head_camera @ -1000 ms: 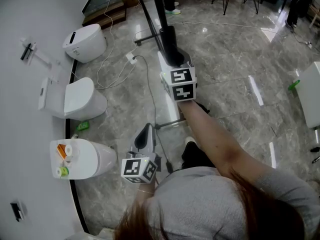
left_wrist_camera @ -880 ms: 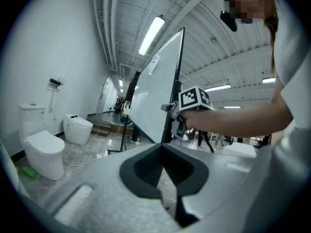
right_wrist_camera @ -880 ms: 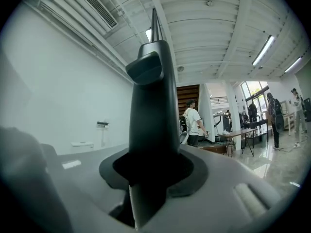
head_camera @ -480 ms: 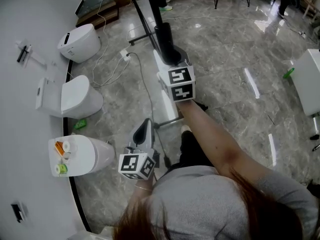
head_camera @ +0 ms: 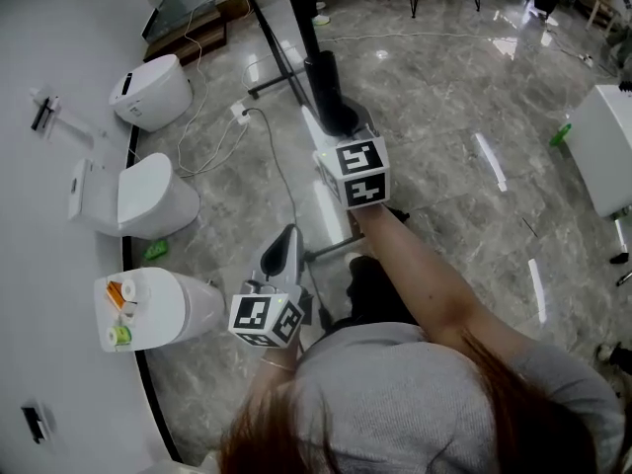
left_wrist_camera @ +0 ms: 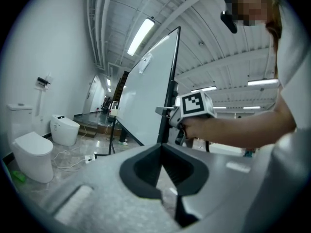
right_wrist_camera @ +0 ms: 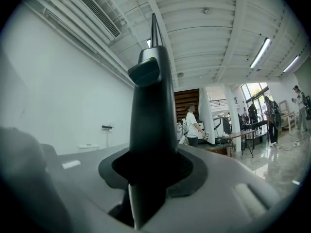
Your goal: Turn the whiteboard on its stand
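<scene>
I am looking down on a wide grey marble floor [head_camera: 444, 117], glossy enough to mirror the ceiling lights, with a plain white wall [head_camera: 39, 225] along its left side. The whiteboard [left_wrist_camera: 146, 101] stands on edge in the middle. From above it shows as a thin dark line running from the far side towards me, and its stand [head_camera: 269, 85] spreads black legs on the floor at the far left.

Three white toilets line the wall: a far one [head_camera: 153, 92], a middle one [head_camera: 148, 200] and a near one [head_camera: 163, 309]. A white table [head_camera: 602, 146] sits at the far right.

My right gripper [head_camera: 334, 118] is clamped on the whiteboard's black side edge, which fills the gap between the jaws. Those jaws have just eased open a little. My left gripper [head_camera: 286, 240] is nearer to me and apart from the whiteboard, its jaw tips together with nothing between them.

A white cable [head_camera: 212, 146] loops across the floor near the toilets. A small green thing [head_camera: 156, 252] lies at the foot of the wall.
</scene>
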Demonstrator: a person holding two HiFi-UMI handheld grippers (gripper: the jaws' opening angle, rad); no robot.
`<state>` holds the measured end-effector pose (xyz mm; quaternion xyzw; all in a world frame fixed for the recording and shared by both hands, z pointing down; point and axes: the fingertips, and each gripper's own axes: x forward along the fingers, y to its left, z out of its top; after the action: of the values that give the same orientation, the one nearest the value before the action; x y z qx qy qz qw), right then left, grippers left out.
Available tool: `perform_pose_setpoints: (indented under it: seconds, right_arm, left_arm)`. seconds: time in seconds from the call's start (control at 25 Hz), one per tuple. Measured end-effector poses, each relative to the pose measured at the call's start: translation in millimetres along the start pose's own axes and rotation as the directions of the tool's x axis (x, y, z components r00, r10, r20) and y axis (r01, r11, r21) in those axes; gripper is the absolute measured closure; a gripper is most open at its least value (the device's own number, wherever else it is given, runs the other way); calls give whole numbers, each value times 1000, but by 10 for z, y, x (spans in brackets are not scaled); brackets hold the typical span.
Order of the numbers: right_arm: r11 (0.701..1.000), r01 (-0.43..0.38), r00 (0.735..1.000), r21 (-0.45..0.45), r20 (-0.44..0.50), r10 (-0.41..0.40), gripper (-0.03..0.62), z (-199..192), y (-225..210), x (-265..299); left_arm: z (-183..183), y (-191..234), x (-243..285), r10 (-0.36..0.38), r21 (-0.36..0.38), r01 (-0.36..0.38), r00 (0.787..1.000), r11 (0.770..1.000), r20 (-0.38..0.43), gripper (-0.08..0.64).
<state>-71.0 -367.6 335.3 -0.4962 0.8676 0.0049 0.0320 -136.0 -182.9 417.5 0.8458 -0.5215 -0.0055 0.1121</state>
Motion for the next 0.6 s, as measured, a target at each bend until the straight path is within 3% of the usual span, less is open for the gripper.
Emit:
perform_pose_setpoints:
  seconds: [0.32, 0.6]
  right_arm:
    - [999, 40, 999, -9, 26, -40, 463, 20, 26, -483]
    - [1000, 3, 1000, 14, -11, -3, 460, -8, 152, -681]
  left_arm:
    - [-70, -85, -147, 14, -8, -14, 1000, 1000, -3, 557]
    - [-73, -274, -244, 15, 6, -15, 1000, 1000, -2, 557]
